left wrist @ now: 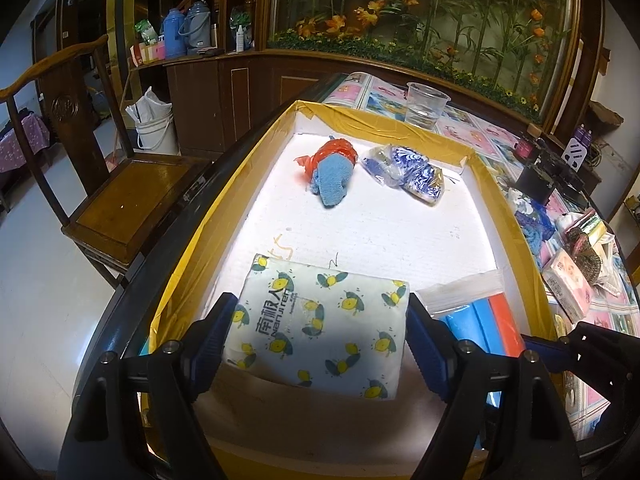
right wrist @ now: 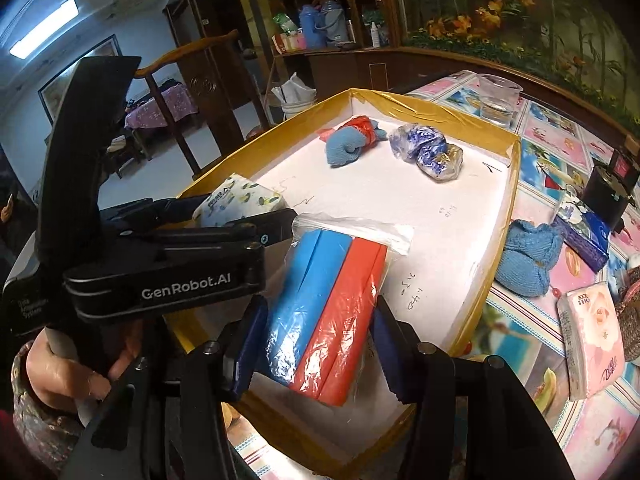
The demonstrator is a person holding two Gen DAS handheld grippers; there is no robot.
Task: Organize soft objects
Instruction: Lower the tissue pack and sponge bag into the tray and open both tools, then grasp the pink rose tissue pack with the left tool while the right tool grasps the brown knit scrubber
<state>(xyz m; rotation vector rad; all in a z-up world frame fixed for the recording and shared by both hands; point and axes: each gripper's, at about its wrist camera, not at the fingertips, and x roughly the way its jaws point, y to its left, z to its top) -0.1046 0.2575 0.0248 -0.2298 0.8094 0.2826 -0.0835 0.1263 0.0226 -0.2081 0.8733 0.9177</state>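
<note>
A white foam box with a yellow taped rim (left wrist: 400, 120) (right wrist: 440, 112) lies on the table. My left gripper (left wrist: 320, 304) is shut on a lemon-printed tissue pack (left wrist: 320, 328) (right wrist: 236, 196) at the box's near left corner, its blue pads against both sides. Beside it, my right gripper (right wrist: 320, 308) is shut on a clear bag of blue and red rolls (right wrist: 328, 304) (left wrist: 476, 312), low over the box's near end. At the far end lie a blue knit piece in red plastic (left wrist: 332, 176) (right wrist: 352, 140) and a bagged blue-white bundle (left wrist: 404, 172) (right wrist: 428, 148).
A plastic cup of water (left wrist: 426, 106) stands behind the box. On the table right of the box lie a blue knit piece (right wrist: 528, 256), a blue tissue pack (right wrist: 584, 232) and a pink tissue pack (right wrist: 592, 340). A wooden chair (left wrist: 120, 200) stands at the left.
</note>
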